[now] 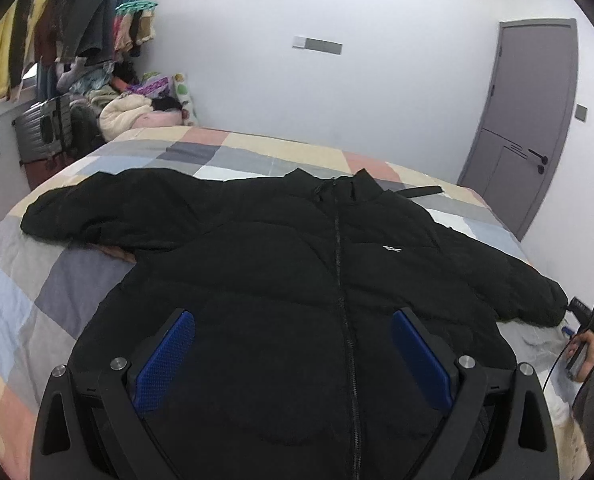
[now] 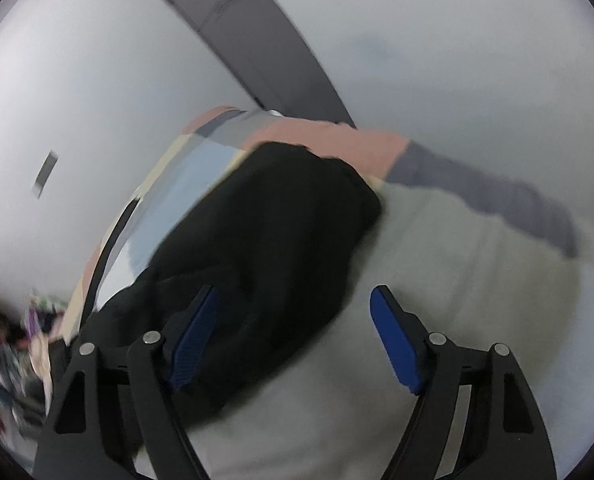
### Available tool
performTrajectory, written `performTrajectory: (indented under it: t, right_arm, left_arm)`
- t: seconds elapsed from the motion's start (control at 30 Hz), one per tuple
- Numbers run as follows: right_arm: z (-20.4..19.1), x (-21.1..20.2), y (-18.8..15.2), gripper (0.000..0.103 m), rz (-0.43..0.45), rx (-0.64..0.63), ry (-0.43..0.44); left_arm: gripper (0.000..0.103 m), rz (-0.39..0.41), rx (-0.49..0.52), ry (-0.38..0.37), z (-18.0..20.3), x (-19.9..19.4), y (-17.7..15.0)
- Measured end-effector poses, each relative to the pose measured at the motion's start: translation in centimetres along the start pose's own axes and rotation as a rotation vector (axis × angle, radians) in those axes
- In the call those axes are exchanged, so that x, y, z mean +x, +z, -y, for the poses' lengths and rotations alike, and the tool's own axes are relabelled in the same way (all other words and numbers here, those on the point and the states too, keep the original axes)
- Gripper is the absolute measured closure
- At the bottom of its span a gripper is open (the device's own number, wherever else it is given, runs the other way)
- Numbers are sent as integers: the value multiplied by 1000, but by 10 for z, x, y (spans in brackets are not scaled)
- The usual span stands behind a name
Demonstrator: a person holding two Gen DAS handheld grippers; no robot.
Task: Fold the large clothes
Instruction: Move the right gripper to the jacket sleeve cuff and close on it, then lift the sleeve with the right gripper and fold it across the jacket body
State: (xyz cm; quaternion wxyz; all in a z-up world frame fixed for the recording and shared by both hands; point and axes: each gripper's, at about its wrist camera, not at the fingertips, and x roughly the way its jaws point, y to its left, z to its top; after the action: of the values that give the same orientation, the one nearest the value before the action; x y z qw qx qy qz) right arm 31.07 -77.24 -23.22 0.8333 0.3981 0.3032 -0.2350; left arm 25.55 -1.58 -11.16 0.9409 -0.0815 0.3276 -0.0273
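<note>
A black zipped puffer jacket (image 1: 289, 264) lies flat, front up, on a bed with a patchwork cover (image 1: 49, 280), both sleeves spread out. My left gripper (image 1: 293, 320) is open and empty above the jacket's lower front. My right gripper (image 2: 293, 300) is open and empty just above the end of the jacket's sleeve (image 2: 265, 232); the view is blurred. In the left wrist view the right gripper (image 1: 585, 312) shows at the cuff of the sleeve at the right, held by a hand.
A grey door (image 1: 529, 120) stands at the far right. A suitcase (image 1: 45, 128), a pile of clothes and bedding (image 1: 133, 108) and hanging clothes (image 1: 69, 20) are at the far left. White walls lie beyond the bed.
</note>
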Motion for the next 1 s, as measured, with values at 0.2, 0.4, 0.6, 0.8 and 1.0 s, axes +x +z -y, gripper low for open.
performTrajectory:
  t: [0.2, 0.4, 0.6, 0.8, 1.0]
  right_arm:
    - [-5, 20, 4, 28, 73, -48, 51]
    - [-11, 12, 12, 99, 101, -61, 100]
    - [-28, -38, 31, 101, 187, -134, 101]
    - [-58, -88, 46, 101, 223, -179, 95]
    - [-121, -144, 52, 101, 278, -240, 132]
  left_arm:
    - [3, 37, 50, 51, -2, 9, 7]
    - [3, 18, 55, 72, -3, 21, 8]
    - [3, 35, 109, 99, 4, 11, 0]
    - [4, 72, 193, 134, 8, -9, -6]
    - [4, 113, 209, 81, 1, -31, -8]
